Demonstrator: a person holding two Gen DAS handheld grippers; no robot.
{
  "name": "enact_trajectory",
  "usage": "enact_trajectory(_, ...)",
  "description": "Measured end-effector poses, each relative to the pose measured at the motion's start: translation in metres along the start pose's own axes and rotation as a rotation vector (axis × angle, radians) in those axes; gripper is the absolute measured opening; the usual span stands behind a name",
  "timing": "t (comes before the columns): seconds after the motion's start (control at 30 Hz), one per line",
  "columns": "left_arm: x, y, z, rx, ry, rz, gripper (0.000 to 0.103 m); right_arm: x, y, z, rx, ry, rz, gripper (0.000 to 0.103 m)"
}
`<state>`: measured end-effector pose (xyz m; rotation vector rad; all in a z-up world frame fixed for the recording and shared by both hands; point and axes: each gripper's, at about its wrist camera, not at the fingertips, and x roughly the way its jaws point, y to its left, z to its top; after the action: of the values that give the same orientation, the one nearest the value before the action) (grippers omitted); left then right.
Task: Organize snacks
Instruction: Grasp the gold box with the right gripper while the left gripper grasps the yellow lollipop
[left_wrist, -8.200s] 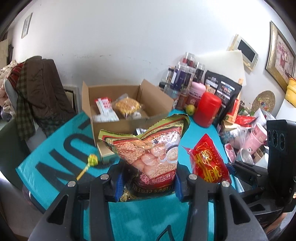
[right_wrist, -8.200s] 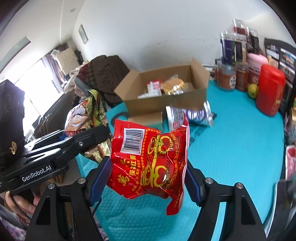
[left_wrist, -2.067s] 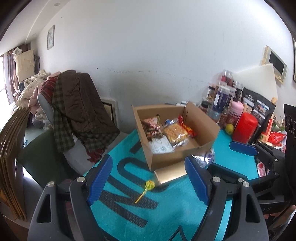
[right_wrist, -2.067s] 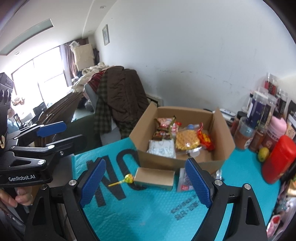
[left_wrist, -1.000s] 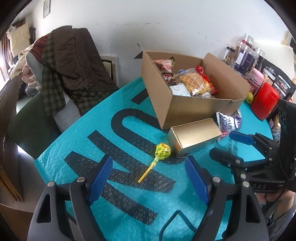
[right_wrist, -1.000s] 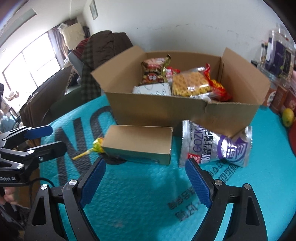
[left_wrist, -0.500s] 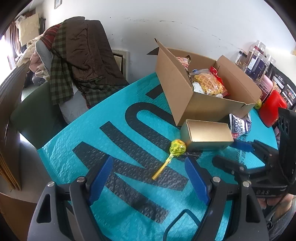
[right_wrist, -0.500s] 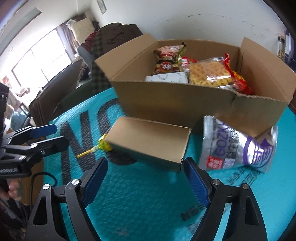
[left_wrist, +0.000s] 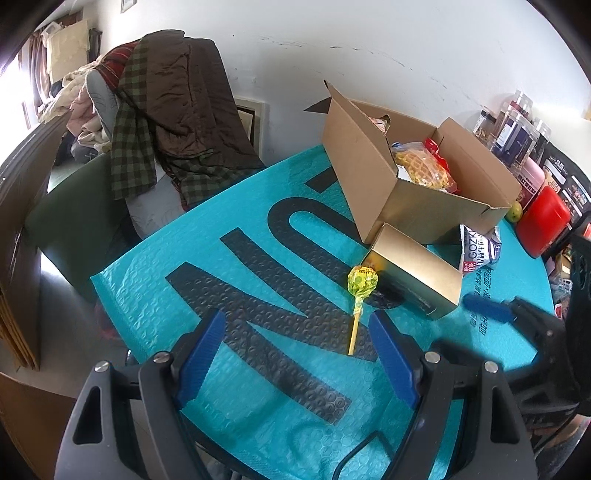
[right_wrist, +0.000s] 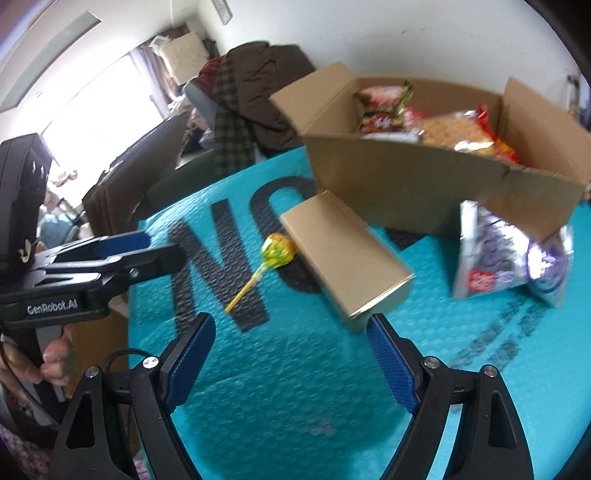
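Only the left wrist view catches the far end of the table: a red canister (left_wrist: 542, 221), a green fruit (left_wrist: 514, 212) and some dark jars (left_wrist: 511, 129), all past the far end of the cardboard box (left_wrist: 365, 184). The right wrist view is a bit blurry, but it looks further down into the box and also shows a person's hand (right_wrist: 55, 360) wrapped round the handle of the left gripper (right_wrist: 147, 243).

Box contents: a waffle snack pack (right_wrist: 456, 131) in the middle, a red packet (right_wrist: 496, 142) just behind it, and a red-and-green bag (right_wrist: 382, 107) standing at the end nearest the coat-draped chair (left_wrist: 173, 122).

Still outside on the teal mat (left_wrist: 155, 280): a small gold carton (right_wrist: 345, 260) just in front of the box, a lollipop (left_wrist: 361, 286) whose head sits right against the carton's end, and a purple GOZK bag (right_wrist: 506, 258) leaning against the box's front wall.

Left gripper (left_wrist: 295, 338) is spread wide with nothing in it, the lollipop stick lying just ahead of its right fingertip. Right gripper (right_wrist: 290, 334) is also spread and empty, the carton's near corner just beyond its right finger (right_wrist: 388, 354).
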<state>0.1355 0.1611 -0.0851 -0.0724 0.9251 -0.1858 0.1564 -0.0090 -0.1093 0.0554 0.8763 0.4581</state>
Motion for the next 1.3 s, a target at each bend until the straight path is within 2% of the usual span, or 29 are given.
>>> enact_trajectory(0.1, 0.001, -0.001, 0.0, 0.004, 0.0, -0.004, 0.08, -0.008, -0.005, 0.005, -0.028, -0.056, -0.095, 0.086)
enact_trajectory(0.2, 0.007, -0.006, -0.001, 0.012, 0.014, -0.018, 0.08, 0.003, -0.011, 0.011, -0.059, -0.046, -0.12, 0.086)
enact_trajectory(0.33, 0.015, -0.013, 0.0, 0.022, 0.031, -0.03, 0.08, 0.022, -0.017, 0.019, -0.087, -0.008, -0.11, 0.082)
enact_trajectory(0.43, 0.024, -0.017, 0.001, 0.019, 0.053, -0.039, 0.081, 0.031, -0.02, 0.022, -0.092, 0.019, -0.076, 0.073)
enact_trajectory(0.47, 0.028, -0.017, 0.001, 0.017, 0.059, -0.046, 0.081, 0.034, -0.022, 0.023, -0.091, 0.033, -0.072, 0.062)
enact_trajectory(0.5, 0.031, -0.018, 0.002, 0.015, 0.061, -0.055, 0.08, 0.035, -0.023, 0.023, -0.089, 0.04, -0.069, 0.057)
enact_trajectory(0.63, 0.04, -0.023, 0.006, 0.027, 0.06, -0.069, 0.079, 0.03, -0.027, 0.019, -0.065, 0.053, -0.051, 0.053)
enact_trajectory(0.73, 0.051, -0.03, 0.009, 0.046, 0.072, -0.088, 0.069, 0.024, -0.031, 0.014, -0.035, 0.062, -0.066, 0.05)
enact_trajectory(0.83, 0.062, -0.035, 0.012, 0.053, 0.093, -0.112, 0.064, 0.014, -0.04, 0.008, 0.022, 0.064, -0.076, 0.049)
enact_trajectory(0.9, 0.069, -0.038, 0.014, 0.061, 0.105, -0.117, 0.054, 0.01, -0.045, 0.004, 0.044, 0.067, -0.089, 0.048)
enact_trajectory(1.0, 0.073, -0.044, 0.017, 0.086, 0.092, -0.116, 0.052, 0.005, -0.049, 0.0, 0.063, 0.066, -0.113, 0.048)
enact_trajectory(1.1, 0.078, -0.048, 0.02, 0.101, 0.087, -0.111, 0.039, 0.003, -0.053, -0.003, 0.082, 0.061, -0.114, 0.048)
enact_trajectory(1.13, 0.079, -0.05, 0.021, 0.114, 0.08, -0.102, 0.027, 0.002, -0.053, -0.003, 0.082, 0.06, -0.116, 0.048)
enact_trajectory(1.3, 0.078, -0.054, 0.019, 0.121, 0.099, -0.129, 0.026, -0.001, -0.05, -0.006, 0.07, 0.057, -0.135, 0.047)
